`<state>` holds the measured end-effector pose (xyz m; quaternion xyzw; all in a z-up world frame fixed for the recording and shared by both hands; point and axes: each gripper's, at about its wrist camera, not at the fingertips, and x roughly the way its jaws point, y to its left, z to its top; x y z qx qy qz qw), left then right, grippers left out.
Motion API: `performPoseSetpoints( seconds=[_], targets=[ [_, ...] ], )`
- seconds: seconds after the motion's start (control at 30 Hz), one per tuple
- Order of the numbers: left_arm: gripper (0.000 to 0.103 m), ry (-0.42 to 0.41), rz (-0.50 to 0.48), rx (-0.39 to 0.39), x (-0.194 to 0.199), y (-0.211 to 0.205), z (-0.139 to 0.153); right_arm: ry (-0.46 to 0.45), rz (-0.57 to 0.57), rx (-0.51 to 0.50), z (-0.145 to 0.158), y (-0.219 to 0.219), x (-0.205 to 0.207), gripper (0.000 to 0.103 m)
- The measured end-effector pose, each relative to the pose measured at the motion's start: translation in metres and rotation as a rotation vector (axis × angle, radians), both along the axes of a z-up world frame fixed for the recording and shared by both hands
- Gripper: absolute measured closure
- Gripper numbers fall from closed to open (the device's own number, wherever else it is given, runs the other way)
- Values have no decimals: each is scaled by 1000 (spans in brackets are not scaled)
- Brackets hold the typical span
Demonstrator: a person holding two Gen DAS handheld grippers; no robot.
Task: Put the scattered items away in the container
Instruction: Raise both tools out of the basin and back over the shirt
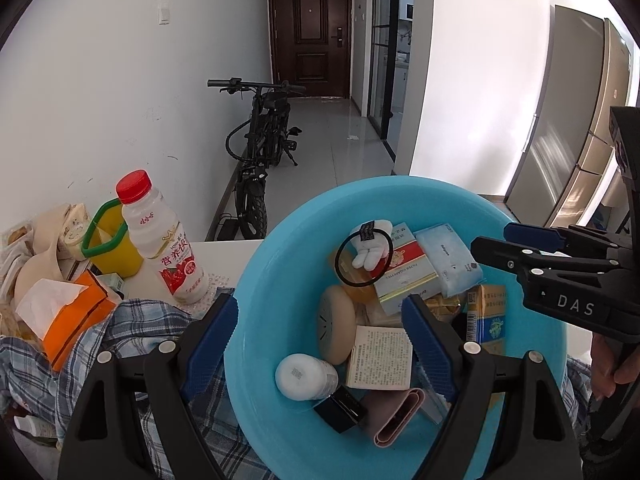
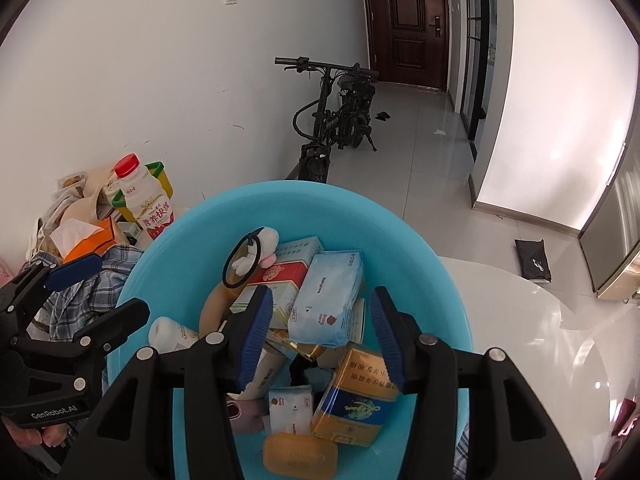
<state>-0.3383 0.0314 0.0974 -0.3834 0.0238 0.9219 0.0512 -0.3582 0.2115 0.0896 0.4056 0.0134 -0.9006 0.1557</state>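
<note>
The left gripper point(image 1: 320, 328) hangs over the near-left part of the blue basin point(image 1: 256, 280), its jaws spread wide with nothing between them; its left finger lies outside the rim, above the plaid shirt point(image 1: 132, 328), and its right finger is inside the basin. Just ahead of it, in the basin, are a round beige puck point(image 1: 336, 328), a white booklet-like box point(image 1: 380, 356) and a white bottle point(image 1: 304, 376) lying on its side. Further ahead a black hair tie point(image 1: 362, 256) circles a small white plush toy point(image 1: 370, 248), which rests on a red and white carton point(image 1: 404, 268).

The right gripper point(image 2: 320, 340) is over the middle of the same basin point(image 2: 168, 248), jaws also wide open and empty. Between and below its fingers lie a pale blue tissue pack point(image 2: 328, 300) and a yellow and blue box point(image 2: 356, 396); nearest the camera is an amber bar of soap point(image 2: 300, 454).

To the left of both grippers, outside the basin, stuff is not yet put away: a milk drink bottle with a red cap point(image 1: 160, 240), standing upright, an orange tissue pack point(image 1: 76, 312) and a yellow tub with a green handle point(image 1: 108, 240) (the heap behind them is too jumbled to sort out). Far ahead an electric bike point(image 1: 260, 136) stands by the wall
</note>
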Motion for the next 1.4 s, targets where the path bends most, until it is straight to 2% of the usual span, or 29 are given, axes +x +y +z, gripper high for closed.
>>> performPoseSetpoints(
  seconds=[0.3, 0.5, 0.63, 0.77, 0.97, 1.13, 1.3, 1.4],
  targets=[
    [17, 19, 7, 4, 50, -5, 20, 36, 3, -10, 22, -2, 49, 54],
    [17, 43, 6, 16, 92, -8, 36, 75, -7, -3, 38, 4, 94, 53],
    [17, 76, 22, 4, 123, -9, 41, 113, -8, -10, 45, 9, 131, 49],
    [17, 65, 16, 21, 152, -10, 34, 164, -22, -7, 42, 13, 171, 44],
    [17, 72, 5, 81, 196, -14, 28, 166, -19, -10, 25, 16, 214, 44],
    [17, 88, 20, 46, 209, -15, 28, 164, -20, -16, 18, 19, 228, 44],
    [17, 106, 31, 58, 211, -20, 36, 173, -31, -27, 22, 23, 231, 44],
    [17, 125, 36, 54, 215, -21, 37, 181, -35, -32, 20, 24, 235, 38]
  ],
)
